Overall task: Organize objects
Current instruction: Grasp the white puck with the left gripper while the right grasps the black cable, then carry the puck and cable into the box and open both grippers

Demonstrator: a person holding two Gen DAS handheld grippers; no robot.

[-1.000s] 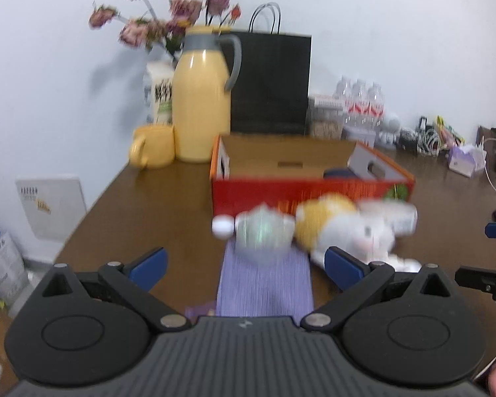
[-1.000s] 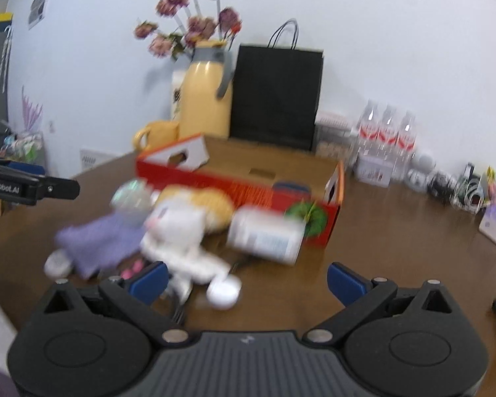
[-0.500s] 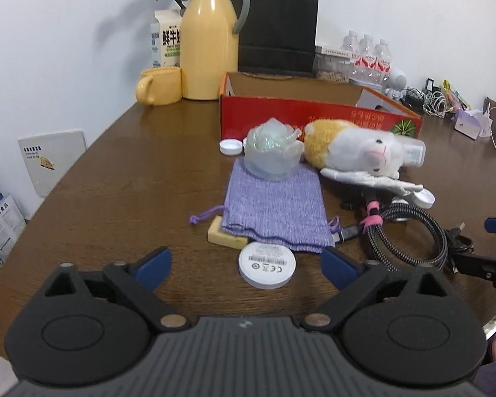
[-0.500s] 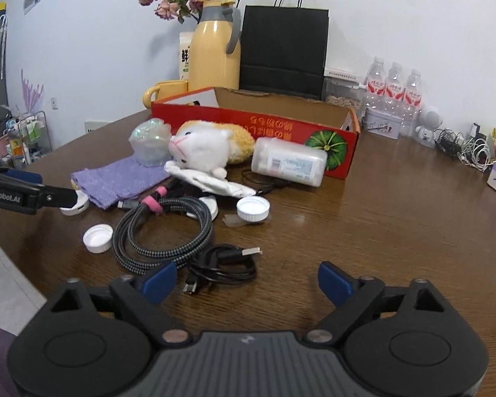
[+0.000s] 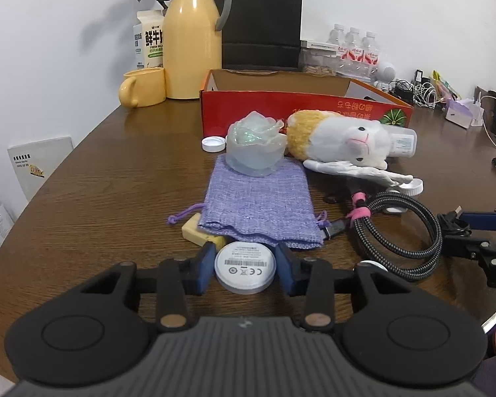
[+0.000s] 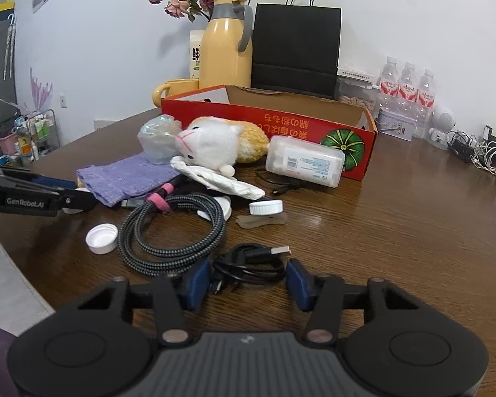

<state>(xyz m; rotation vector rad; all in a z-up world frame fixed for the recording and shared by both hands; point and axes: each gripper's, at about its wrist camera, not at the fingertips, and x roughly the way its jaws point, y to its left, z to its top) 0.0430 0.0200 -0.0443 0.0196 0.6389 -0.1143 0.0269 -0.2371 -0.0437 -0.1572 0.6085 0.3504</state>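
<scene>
My left gripper (image 5: 244, 269) is shut on a white round disc (image 5: 244, 268) at the near edge of a purple cloth pouch (image 5: 259, 203). My right gripper (image 6: 248, 283) has its pads on both sides of a small black USB cable bundle (image 6: 248, 263), touching or nearly so. A red cardboard box (image 5: 301, 109) stands open behind. A plush toy (image 5: 340, 139), a clear lotus-shaped cup (image 5: 254, 147), a braided cable coil (image 6: 175, 228), a clear plastic jar (image 6: 304, 162) and white caps (image 6: 102, 238) lie in front of the box.
A yellow thermos (image 5: 191, 36), yellow mug (image 5: 142, 87), milk carton (image 5: 148, 44), black paper bag (image 5: 263, 24) and water bottles (image 5: 355, 48) stand at the back. A yellow eraser-like block (image 5: 198, 233) pokes from under the pouch. The table edge runs near left.
Both grippers have moved down and forward to the table. The left jaws have closed onto the white disc. The right jaws have narrowed around the black cable bundle.
</scene>
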